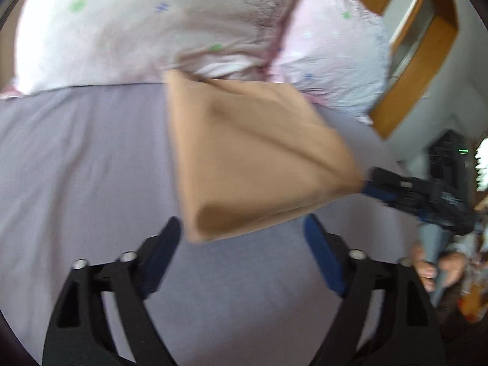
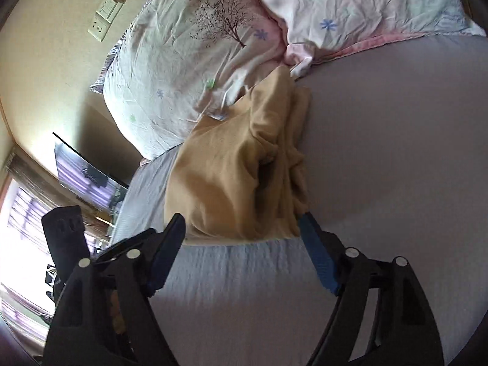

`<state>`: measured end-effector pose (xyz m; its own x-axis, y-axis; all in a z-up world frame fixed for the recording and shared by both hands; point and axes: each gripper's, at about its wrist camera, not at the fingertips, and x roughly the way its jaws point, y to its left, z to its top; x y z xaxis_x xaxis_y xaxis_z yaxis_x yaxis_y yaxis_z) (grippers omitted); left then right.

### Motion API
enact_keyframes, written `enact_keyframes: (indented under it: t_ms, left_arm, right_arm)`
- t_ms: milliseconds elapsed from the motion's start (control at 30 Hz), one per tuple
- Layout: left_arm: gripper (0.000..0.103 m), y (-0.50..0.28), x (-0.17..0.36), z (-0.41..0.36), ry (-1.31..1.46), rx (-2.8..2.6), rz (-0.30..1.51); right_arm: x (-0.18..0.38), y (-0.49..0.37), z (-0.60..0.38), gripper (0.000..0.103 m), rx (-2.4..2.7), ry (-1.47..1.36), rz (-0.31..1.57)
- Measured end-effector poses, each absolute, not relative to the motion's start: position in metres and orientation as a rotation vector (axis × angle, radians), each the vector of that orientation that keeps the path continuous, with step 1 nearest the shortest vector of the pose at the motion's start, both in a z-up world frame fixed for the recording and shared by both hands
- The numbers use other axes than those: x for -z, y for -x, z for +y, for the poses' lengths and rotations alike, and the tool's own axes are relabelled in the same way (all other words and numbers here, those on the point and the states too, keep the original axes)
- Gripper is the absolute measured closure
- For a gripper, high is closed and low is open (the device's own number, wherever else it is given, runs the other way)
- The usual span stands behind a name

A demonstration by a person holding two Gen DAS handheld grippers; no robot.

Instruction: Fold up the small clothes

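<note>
A tan garment lies folded on the lilac bed sheet, its far edge against the pillows. In the right wrist view the garment looks bunched with loose folds. My left gripper is open and empty, just short of the garment's near edge. My right gripper is open, its fingers on either side of the garment's near edge, not closed on it. The right gripper also shows in the left wrist view at the garment's right corner.
Two white-and-pink flowered pillows lie at the head of the bed. A wooden-framed panel stands at the right. A wall socket and a window are off to the left.
</note>
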<state>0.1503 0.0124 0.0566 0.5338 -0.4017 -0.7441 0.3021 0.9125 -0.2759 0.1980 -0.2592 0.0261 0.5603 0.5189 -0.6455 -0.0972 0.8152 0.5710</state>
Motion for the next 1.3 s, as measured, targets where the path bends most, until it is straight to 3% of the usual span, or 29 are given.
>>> enact_keyframes:
  t_ms: [33, 367, 633, 1300]
  left_arm:
    - [0.001, -0.143, -0.057, 0.016, 0.081, 0.342, 0.897]
    - [0.001, -0.144, -0.020, 0.016, -0.086, 0.178, 0.970]
    - [0.001, -0.144, -0.015, 0.010, -0.111, 0.181, 0.977]
    - [0.001, -0.145, -0.015, 0.011, -0.109, 0.181, 0.975]
  right_arm:
    - [-0.029, -0.188, -0.261, 0.002, -0.323, -0.468, 0.903]
    - [-0.005, -0.162, -0.220, 0.002, -0.116, -0.049, 0.912]
    - [0.017, -0.162, -0.197, 0.002, -0.114, 0.044, 1.005]
    - [0.018, -0.158, -0.196, 0.002, -0.119, 0.051, 1.000]
